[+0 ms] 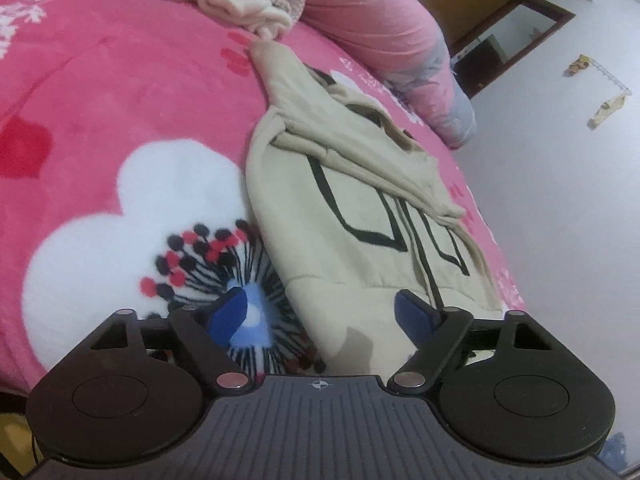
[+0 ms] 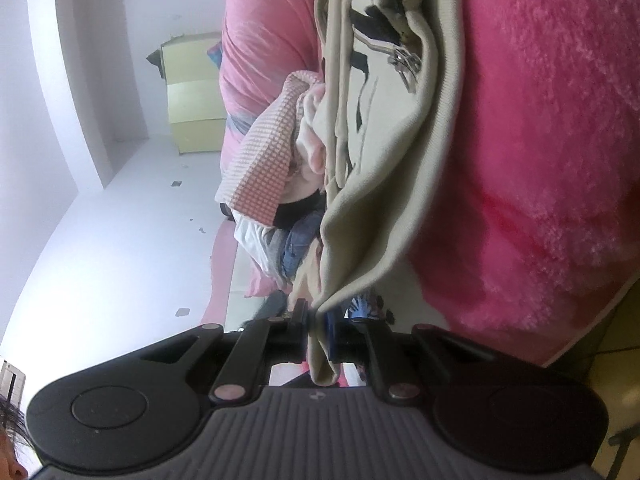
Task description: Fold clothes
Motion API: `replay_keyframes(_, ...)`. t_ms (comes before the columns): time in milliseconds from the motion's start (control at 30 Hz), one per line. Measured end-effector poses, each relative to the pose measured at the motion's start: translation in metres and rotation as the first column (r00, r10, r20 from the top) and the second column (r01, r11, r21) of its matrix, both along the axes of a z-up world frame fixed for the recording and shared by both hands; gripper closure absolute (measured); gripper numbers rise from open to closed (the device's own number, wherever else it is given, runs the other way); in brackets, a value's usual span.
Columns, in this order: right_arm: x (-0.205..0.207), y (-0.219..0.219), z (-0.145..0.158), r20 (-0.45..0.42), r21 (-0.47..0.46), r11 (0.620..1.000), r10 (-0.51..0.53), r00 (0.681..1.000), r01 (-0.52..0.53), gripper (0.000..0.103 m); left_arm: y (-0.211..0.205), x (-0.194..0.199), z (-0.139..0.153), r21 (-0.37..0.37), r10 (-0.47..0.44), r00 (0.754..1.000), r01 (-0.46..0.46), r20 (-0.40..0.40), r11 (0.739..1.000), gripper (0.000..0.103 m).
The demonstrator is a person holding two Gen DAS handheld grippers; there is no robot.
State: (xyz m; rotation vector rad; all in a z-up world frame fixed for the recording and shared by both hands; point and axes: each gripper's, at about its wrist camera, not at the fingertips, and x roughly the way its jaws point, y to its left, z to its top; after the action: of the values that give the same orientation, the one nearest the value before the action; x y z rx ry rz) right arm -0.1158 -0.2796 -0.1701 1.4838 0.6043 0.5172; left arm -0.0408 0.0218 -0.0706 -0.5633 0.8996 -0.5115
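Two blue pads on the left gripper (image 1: pixel 324 312) stand apart with nothing pinched between them. They hang just over the near edge of the beige sweatshirt (image 1: pixel 360 208), which lies partly folded on the bed with black line shapes on it. One pad is over the sweatshirt and the other is over the pink blanket (image 1: pixel 120 92). That fuzzy blanket covers the bed and has a big white flower (image 1: pixel 132 208) with black and red dots.

Over on the other side, the right gripper (image 2: pixel 320 332) is squeezed tight on a corner of the same sweatshirt, and the cloth stretches away from it across the blanket.

Past the sweatshirt sits a heap of other clothes (image 1: pixel 248 4), cream and pink, with a checked one on top. A puffy pink quilt (image 1: pixel 380 32) lies bunched behind the heap, near the white wall (image 1: pixel 580 200). Farther off is a brown door frame (image 1: pixel 532 28). From the right wrist view, a pale yellow cabinet (image 2: pixel 192 96) stands by the wall.
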Motion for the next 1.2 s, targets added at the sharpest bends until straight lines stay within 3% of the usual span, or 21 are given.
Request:
replay_keyframes(200,-0.007,-0.007,0.003,0.029,0.002,1.000,-0.015,0.999,0.015,0.094,-0.002,0.002,-0.009,-0.028,-0.025,0.999,0.025,-0.026,0.999,0.029)
replay_keyframes(500,-0.009,-0.008,0.001,0.029,0.013,1.000,-0.013,0.999,0.012,0.094,-0.006,0.026,-0.031,-0.235,-0.097,0.985,0.061,-0.144,0.970,0.029)
replay_keyframes(800,-0.010,-0.009,0.004,0.030,0.002,1.000,-0.011,0.999,0.011,0.094,-0.028,0.051,-0.030,-0.270,-0.189,0.968,0.141,-0.162,0.952,0.029)
replay_keyframes(933,-0.010,-0.009,0.004,0.020,0.002,1.000,-0.010,1.000,0.010,0.093,-0.022,0.053,-0.035,-0.302,-0.190,0.965,0.128,-0.183,0.945,0.033)
replay_keyframes(1067,-0.012,-0.008,-0.001,-0.007,0.017,1.000,-0.011,1.000,0.011,0.090,-0.009,0.056,-0.045,-0.378,-0.176,0.954,0.075,-0.241,0.923,0.044)
replay_keyframes(1200,-0.013,-0.009,-0.010,-0.042,0.045,0.999,-0.026,0.999,0.028,0.072,-0.001,0.055,-0.052,-0.425,-0.178,0.942,0.043,-0.284,0.904,0.050)
